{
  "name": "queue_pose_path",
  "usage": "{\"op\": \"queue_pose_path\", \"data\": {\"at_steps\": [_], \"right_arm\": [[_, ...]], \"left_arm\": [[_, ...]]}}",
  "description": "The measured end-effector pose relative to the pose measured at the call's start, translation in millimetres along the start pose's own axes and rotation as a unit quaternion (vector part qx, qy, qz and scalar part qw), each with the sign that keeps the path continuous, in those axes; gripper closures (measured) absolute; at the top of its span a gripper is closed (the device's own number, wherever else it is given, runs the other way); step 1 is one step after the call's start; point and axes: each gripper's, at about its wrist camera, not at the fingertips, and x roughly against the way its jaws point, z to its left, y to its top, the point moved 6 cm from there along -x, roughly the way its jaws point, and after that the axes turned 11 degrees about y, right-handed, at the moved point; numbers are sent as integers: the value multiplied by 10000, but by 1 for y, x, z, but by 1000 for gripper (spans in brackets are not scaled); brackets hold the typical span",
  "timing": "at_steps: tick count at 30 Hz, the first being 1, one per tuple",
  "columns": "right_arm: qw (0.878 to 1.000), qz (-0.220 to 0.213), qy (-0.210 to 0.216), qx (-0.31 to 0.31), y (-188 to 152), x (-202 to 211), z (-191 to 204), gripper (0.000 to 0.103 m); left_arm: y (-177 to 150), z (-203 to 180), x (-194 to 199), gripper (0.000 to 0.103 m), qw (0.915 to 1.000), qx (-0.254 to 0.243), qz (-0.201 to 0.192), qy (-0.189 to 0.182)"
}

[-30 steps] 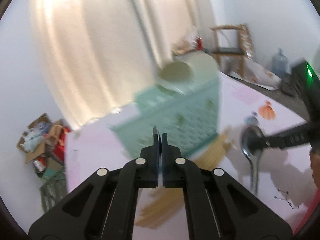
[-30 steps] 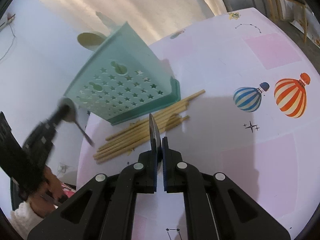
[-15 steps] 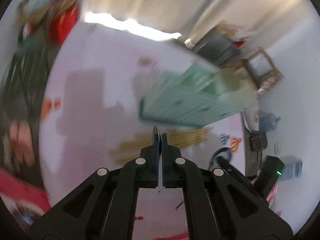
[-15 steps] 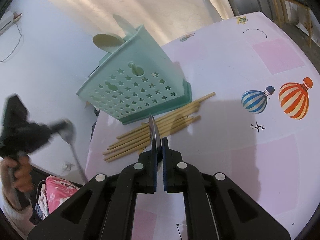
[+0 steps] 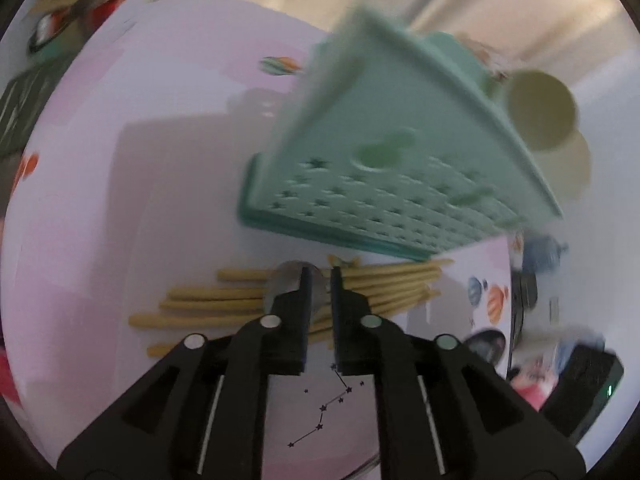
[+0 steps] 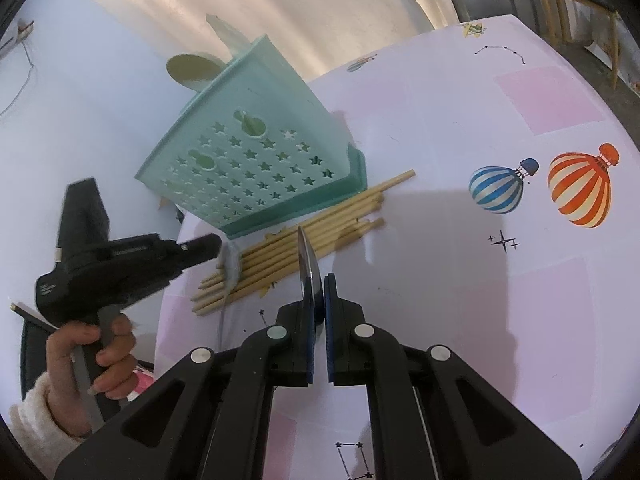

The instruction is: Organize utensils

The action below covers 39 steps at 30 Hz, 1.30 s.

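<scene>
we lower the left tongs (image 5: 319, 280), jaws opening around a metal spoon (image 5: 294, 286), over the chopsticks (image 6: 304, 236) lying on the surface (image 6: 460, 304) beside the green holder (image 6: 256, 160), while the right tongs (image 6: 319, 292) stay clenched on a metal utensil (image 6: 309, 264); next, we judge, comes loading the holder.

No readable text, labels, brands or numbers appear on anything in either view.
</scene>
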Motion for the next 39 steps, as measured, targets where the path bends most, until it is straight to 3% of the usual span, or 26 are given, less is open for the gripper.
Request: {"op": "queue_pose_path", "data": {"at_steps": [2,7,10,13,20,23,28,29,30,33,39], "right_arm": [[10000,15,9,-22,0,-2,-1,98],[10000,58,-10,8,0,-7,0,98],[9999,88,-27,48,-1,-11,0,98],[9999,125,-57,51,-1,-16,0,98],[9998,214,-36,-51,-2,-24,-2,98],[9997,228,-45,-72,-2,-26,-2,98],[9995,282,-53,-126,-2,-30,-4,98],[9995,282,-51,-126,-2,-31,-4,98],[9995,284,-42,-126,-1,-32,-3,98],[9996,277,-23,-94,0,-32,0,98],[9999,89,29,95,4,-26,10,98]], "left_arm": [[2,-3,4,80,9996,-237,-5,-150],[1,4,10,80,9925,-1189,-280,103],[-2,5,1,80,9789,-1987,-401,261],[-1,4,-3,80,9708,-2296,-685,-133],[9,10,-25,74,9680,-2333,-258,-885],[11,9,-22,74,9622,-2467,-352,-1101],[4,5,-25,74,9523,-2696,22,-1429],[4,4,-27,80,9512,-2732,-6,-1434],[5,5,-27,94,9509,-2736,-24,-1443],[10,10,-24,102,9549,-2470,-18,-1651],[9,18,-7,103,9586,-2356,-211,-1582]]}}
